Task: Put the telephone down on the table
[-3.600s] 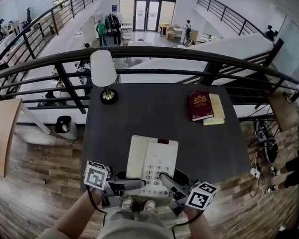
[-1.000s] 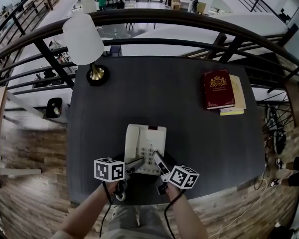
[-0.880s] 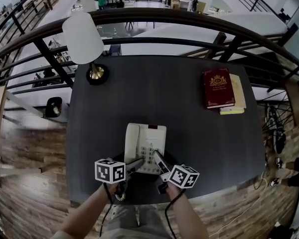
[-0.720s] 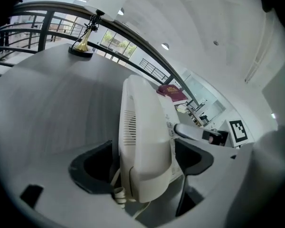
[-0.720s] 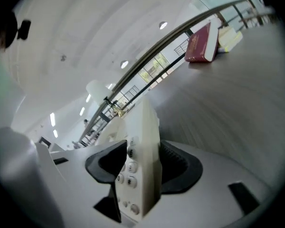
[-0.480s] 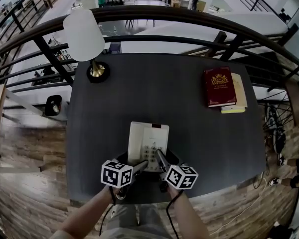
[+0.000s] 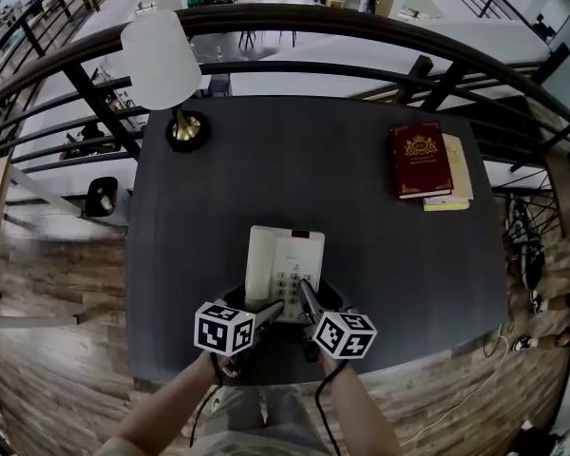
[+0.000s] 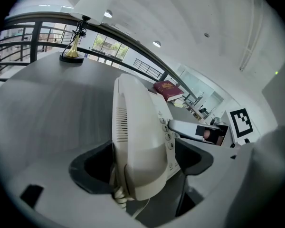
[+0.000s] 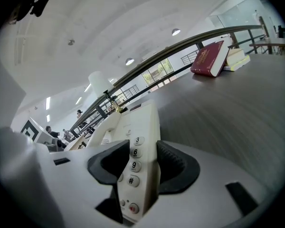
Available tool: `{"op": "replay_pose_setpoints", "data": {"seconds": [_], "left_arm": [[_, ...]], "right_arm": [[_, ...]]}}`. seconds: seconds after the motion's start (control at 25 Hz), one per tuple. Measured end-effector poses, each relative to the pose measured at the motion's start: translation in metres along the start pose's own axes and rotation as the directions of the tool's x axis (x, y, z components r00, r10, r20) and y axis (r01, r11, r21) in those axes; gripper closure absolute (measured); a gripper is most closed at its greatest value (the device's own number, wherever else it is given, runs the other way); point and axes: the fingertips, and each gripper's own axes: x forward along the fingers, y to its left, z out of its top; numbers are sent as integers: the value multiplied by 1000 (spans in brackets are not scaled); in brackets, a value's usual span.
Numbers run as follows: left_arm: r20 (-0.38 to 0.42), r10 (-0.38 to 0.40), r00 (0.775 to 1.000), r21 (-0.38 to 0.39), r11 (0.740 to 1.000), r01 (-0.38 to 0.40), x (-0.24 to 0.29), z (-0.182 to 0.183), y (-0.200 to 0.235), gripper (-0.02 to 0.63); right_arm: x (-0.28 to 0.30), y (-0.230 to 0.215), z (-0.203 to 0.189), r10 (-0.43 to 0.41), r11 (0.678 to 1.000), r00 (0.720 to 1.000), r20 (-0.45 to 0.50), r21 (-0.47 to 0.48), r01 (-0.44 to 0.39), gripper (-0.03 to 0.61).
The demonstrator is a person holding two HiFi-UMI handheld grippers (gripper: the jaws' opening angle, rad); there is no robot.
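I hold the left gripper and right gripper side by side, tilted downward, with my left forearm and right forearm converging from the near edge. The left jaws clamp the telephone on its left side. The right jaws have just been closing and now pinch its right edge.

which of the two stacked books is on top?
The dark red book with the gold emblem; the pale book lies under it, peeking out at its right edge.

The dark table carries a lamp at 10 o'clock. A book stack lies at 2 o'clock.
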Motion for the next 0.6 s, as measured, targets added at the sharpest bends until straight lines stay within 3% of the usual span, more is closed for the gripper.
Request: {"op": "replay_pose_setpoints", "data": {"seconds": [0.4,0.6], "left_arm": [[26,36,999,-84,996,-34,-18,3,15,192],[22,108,994,-71,992,-107,-33,-1,18,192]], "right_arm": [[-12,-1,5,-80,991,997,1,-112,80,432],[-23,-3,14,-102,984,995,9,-147,102,475]]}}
